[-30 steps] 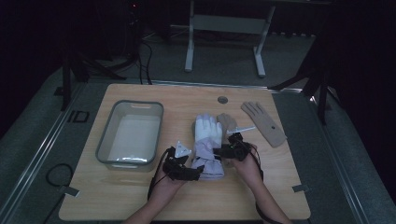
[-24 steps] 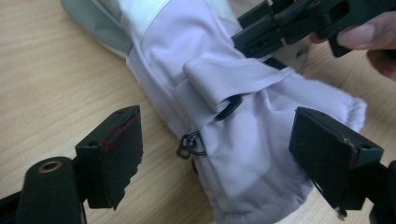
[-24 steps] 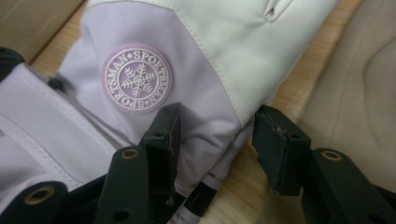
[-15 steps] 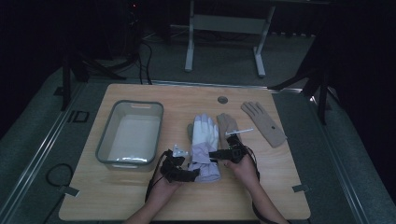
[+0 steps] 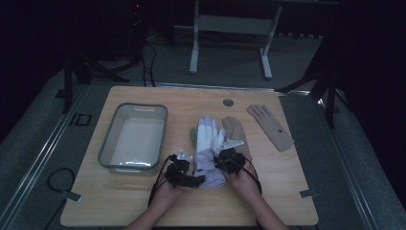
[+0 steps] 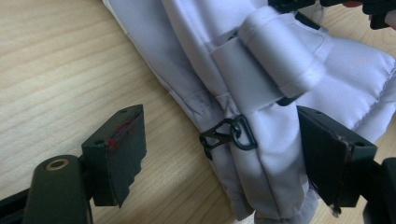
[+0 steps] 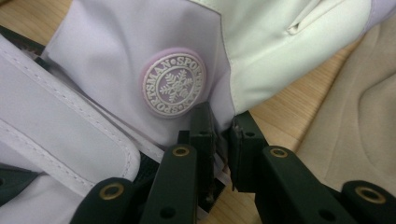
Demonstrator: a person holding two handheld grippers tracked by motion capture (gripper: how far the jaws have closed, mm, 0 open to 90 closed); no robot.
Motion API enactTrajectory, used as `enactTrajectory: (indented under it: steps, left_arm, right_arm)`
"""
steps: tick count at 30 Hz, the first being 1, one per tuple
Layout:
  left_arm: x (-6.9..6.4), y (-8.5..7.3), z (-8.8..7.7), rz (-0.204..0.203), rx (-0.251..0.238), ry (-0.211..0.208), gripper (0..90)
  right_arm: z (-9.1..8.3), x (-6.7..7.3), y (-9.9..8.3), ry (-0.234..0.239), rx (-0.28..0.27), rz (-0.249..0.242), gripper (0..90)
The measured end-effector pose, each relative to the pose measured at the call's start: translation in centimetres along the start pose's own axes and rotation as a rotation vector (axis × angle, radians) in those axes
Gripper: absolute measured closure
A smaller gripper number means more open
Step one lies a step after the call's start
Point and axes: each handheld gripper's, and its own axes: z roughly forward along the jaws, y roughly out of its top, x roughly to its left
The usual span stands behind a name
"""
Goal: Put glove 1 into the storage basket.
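Right gripper (image 7: 218,140) now pinching white glove (image 5: 207,143), left gripper (image 6: 224,154) still spread

The right gripper (image 7: 219,140) pinches the edge of the white glove (image 7: 140,46) just below its round snowflake badge (image 7: 173,88).

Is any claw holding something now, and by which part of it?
The right claw pinches the white glove at its edge, just below the round badge. The left claw is open astride the cuff.
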Motion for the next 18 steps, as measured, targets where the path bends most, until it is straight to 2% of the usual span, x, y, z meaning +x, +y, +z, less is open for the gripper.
enactTrajectory:
  steps: [1,2,3,4,5,8,9,11,14,17,18]
  left_arm:
    - [0.0,0.1,0.0,0.003,0.012,-0.027,26.5]
    - [0.0,0.1,0.0,0.003,0.012,-0.027,31.8]
    - [0.1,0.1,0.0,-0.005,0.019,-0.071,37.6]
    - [0.1,0.1,0.0,-0.005,0.019,-0.071,39.7]
    - [0.2,0.2,0.1,-0.006,0.025,-0.103,45.9]
    - [0.2,0.2,0.0,-0.016,0.024,-0.123,57.2]
    - [0.2,0.2,-0.1,-0.016,0.022,-0.126,57.2]
    - [0.1,0.3,-0.2,-0.016,0.019,-0.133,68.4]
    - [0.4,0.5,-0.3,-0.023,0.032,-0.149,72.3]
    - [0.1,1.0,-0.7,-0.007,0.041,-0.148,73.4]
    - [-0.1,1.3,-0.9,0.014,0.045,-0.137,73.7]
  right_arm:
    - [0.0,0.3,0.0,-0.02,-0.001,-0.015,81.6]
    - [0.0,0.3,0.0,-0.02,-0.001,-0.015,81.6]
    - [0.0,0.3,0.0,-0.021,0.001,-0.014,81.5]
    - [0.0,0.3,0.0,-0.021,0.001,-0.014,81.5]
    - [0.0,0.4,0.0,-0.03,-0.002,-0.022,81.6]
    - [-0.1,0.6,0.0,-0.044,-0.008,-0.037,81.7]
    - [-0.1,0.7,0.0,-0.045,-0.008,-0.037,81.8]
    - [-0.2,0.6,-0.1,-0.048,-0.015,-0.025,82.0]
    - [-0.4,0.7,-0.1,-0.049,-0.02,-0.019,82.0]
    - [-0.9,0.8,0.0,-0.055,-0.029,-0.013,82.2]
    - [-1.1,0.7,0.1,-0.049,-0.033,-0.004,82.2]
